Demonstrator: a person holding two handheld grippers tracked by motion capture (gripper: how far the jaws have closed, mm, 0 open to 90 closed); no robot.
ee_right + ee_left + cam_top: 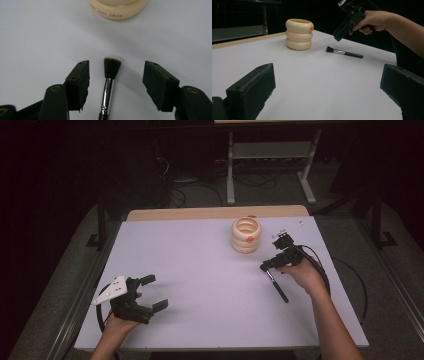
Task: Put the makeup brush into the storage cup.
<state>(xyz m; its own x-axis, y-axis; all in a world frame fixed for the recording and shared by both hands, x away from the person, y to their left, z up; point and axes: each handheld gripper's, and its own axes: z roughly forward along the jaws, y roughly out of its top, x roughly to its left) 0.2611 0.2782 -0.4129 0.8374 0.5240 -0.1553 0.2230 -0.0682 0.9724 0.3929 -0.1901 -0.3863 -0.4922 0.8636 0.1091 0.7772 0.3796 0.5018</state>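
White table (200,285): right tool (116,75) half-wide astride brush (111,67) (handle cut off); left tool (152,294) wide.

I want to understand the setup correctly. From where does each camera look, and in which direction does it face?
High view: sits above the person's side, looks forward and down on the table; both forearms, left gripper and right gripper show.
Left gripper view: rides on the left gripper, looks across the table at the cream ring holder, the brush and the right hand.
Right gripper view: rides on the right gripper, looks down between its open jaws at the brush.
All three share the brush and the holder.
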